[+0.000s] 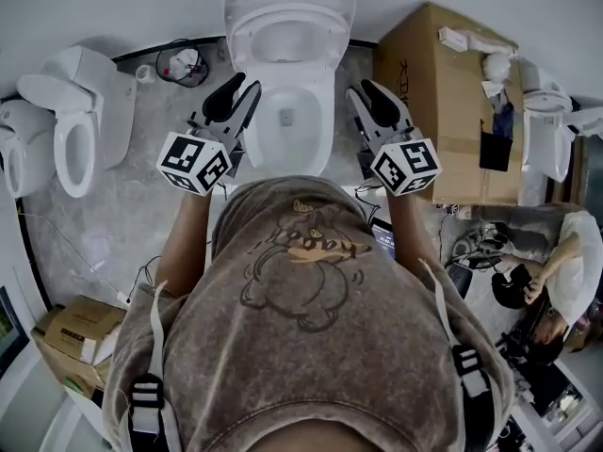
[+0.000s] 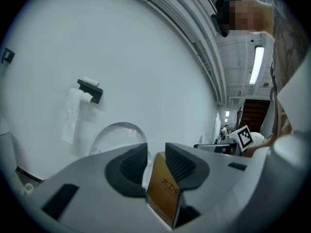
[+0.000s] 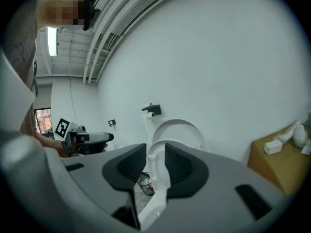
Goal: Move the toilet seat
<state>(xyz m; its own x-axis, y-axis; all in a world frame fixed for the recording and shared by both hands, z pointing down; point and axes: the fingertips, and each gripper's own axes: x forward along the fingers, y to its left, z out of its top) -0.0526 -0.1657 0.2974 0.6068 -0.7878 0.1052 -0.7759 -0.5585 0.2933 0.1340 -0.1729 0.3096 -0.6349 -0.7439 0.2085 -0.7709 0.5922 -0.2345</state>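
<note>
I have both forearms held out in front of the chest, one on each side of the toilet bowl (image 1: 316, 111). The left gripper (image 1: 247, 85) sits just off the bowl's left edge and the right gripper (image 1: 363, 88) just off its right edge. Both point toward the wall, nearly level and angled slightly inward, and neither touches the porcelain.

In the left gripper view, the left gripper (image 2: 156, 152) has its pads drawn close with a narrow gap between them. Only the distant cardboard box (image 2: 163, 191) shows through the gap, so nothing is held. The right gripper (image 3: 155, 152) is set the same way, close but empty, with the toilet seen through the slit.

The toilet seat (image 1: 332, 38) stands raised in front of the upright lid (image 3: 187, 130). I cannot tell whether seat and lid touch.
</note>
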